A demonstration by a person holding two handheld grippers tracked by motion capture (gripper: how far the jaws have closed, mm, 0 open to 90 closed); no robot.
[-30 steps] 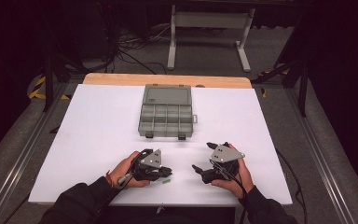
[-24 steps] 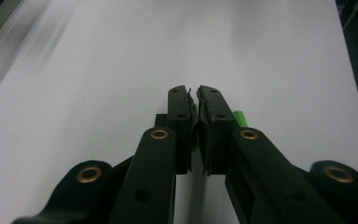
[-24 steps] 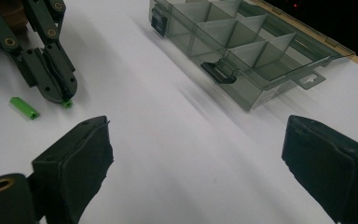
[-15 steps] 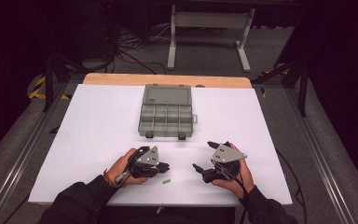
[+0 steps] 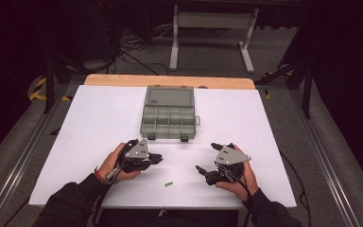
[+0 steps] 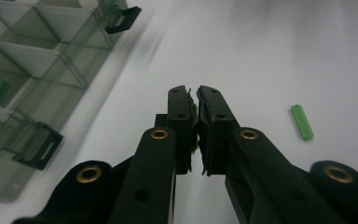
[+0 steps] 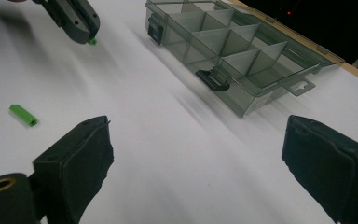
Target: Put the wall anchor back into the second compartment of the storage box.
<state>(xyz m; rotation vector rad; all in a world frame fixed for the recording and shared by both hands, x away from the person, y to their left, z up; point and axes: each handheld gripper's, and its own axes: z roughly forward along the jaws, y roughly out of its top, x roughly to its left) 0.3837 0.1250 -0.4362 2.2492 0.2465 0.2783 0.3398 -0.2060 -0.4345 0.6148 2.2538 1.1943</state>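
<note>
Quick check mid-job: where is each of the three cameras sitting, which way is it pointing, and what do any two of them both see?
High view: above the person's side, looking forward and down on the table; forearms, hands, left gripper and right gripper.
Left gripper view: on the left gripper, looking along its shut jaws; green piece pinched between them.
Right gripper view: on the right gripper, between its open jaws.
Shared: organizer box and loose green stick, all three.

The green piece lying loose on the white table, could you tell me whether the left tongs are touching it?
Apart. In the left gripper view, the green piece lies on bare white table off to the side of the left tongs, with a plain gap between.
</note>
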